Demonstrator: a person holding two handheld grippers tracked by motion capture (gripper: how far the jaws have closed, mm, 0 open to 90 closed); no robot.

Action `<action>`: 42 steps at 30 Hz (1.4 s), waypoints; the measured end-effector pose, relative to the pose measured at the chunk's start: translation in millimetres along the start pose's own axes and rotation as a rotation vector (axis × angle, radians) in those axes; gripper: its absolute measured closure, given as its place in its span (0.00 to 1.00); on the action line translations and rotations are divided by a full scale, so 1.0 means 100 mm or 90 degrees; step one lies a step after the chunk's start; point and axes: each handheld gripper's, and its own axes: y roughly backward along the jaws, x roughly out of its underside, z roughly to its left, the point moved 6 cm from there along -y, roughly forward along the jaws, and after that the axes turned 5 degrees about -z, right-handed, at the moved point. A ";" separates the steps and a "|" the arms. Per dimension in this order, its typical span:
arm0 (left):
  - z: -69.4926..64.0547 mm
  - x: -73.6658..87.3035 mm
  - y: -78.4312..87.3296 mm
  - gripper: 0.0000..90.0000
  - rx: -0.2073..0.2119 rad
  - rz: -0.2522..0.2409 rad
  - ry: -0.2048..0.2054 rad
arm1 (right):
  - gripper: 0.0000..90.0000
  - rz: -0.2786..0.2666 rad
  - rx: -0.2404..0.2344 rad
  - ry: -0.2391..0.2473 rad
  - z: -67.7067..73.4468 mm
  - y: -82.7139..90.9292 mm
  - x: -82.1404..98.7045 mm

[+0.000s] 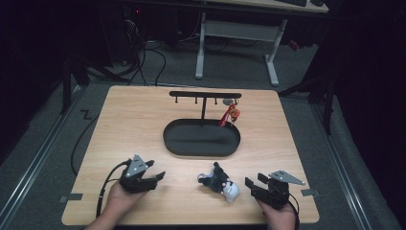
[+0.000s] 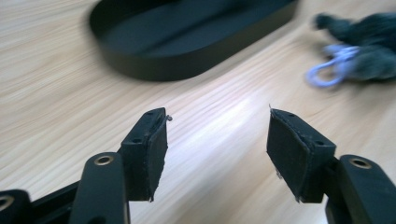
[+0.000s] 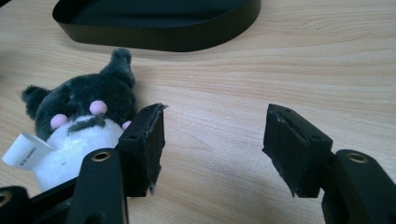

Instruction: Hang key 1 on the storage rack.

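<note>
Your left tool rests low over the near-left part of the wooden worktop, held in your left hand. In the left gripper view its jaws stand apart with only bare wood between them; the tool is released and grasps nothing.

Your right tool sits at the near-right of the worktop, held in your right hand. In the right gripper view its jaws also stand apart over bare wood, so this tool is released as well. The pad nearer the toy lies just beside the toy's head; contact cannot be confirmed.

The plush toy lies on the worktop between the two tools, nearer the right one. It has a dark grey body, a white face, pink spots and a white paper tag. In the left gripper view the toy appears blurred at the upper right, with a pale blue loop.

The black oval tray sits beyond the toy at mid-worktop. A black T-shaped hanger stand rises from it. A red and orange charm hangs near the right end of its bar.
</note>
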 end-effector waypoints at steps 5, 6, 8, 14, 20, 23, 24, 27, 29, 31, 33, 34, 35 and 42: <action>0.28 0.17 0.13 0.42 -0.037 0.003 0.026 | 0.46 -0.011 0.012 0.020 0.01 -0.02 0.00; 0.30 0.19 0.14 0.42 -0.040 0.011 0.031 | 0.46 -0.016 0.015 0.026 0.00 -0.02 0.00; 0.36 0.20 0.15 0.39 -0.046 0.025 0.037 | 0.46 -0.016 0.018 0.032 0.00 -0.04 -0.01; 0.43 0.22 0.17 0.36 -0.062 0.020 0.026 | 0.42 0.017 0.029 0.044 0.02 -0.10 0.01; 0.43 0.20 0.15 0.32 -0.061 0.016 0.018 | 0.42 0.060 0.055 0.080 0.05 -0.15 -0.02; 0.44 0.17 0.13 0.32 -0.053 0.012 0.019 | 0.42 0.108 0.067 0.094 0.06 -0.21 -0.02; 0.43 0.16 0.12 0.32 -0.050 0.008 0.020 | 0.42 0.120 0.070 0.099 0.05 -0.22 -0.02; 0.42 0.15 0.11 0.32 -0.043 0.011 0.015 | 0.42 0.138 0.070 0.097 0.05 -0.23 -0.05; 0.39 0.14 0.10 0.32 -0.039 0.009 0.005 | 0.41 0.162 0.073 0.104 0.04 -0.23 -0.09; 0.36 0.12 0.11 0.32 -0.034 0.008 -0.012 | 0.42 0.194 0.078 0.108 0.04 -0.22 -0.13; 0.35 0.12 0.11 0.32 -0.030 0.006 -0.016 | 0.41 0.214 0.086 0.110 0.03 -0.22 -0.16; 0.35 0.12 0.11 0.32 -0.030 0.006 -0.016 | 0.41 0.214 0.086 0.110 0.03 -0.22 -0.16; 0.34 0.13 0.11 0.32 -0.028 0.009 -0.018 | 0.41 0.222 0.092 0.111 0.02 -0.21 -0.17; 0.32 0.11 0.14 0.33 -0.017 0.001 -0.018 | 0.38 0.297 0.096 0.125 -0.02 -0.24 -0.21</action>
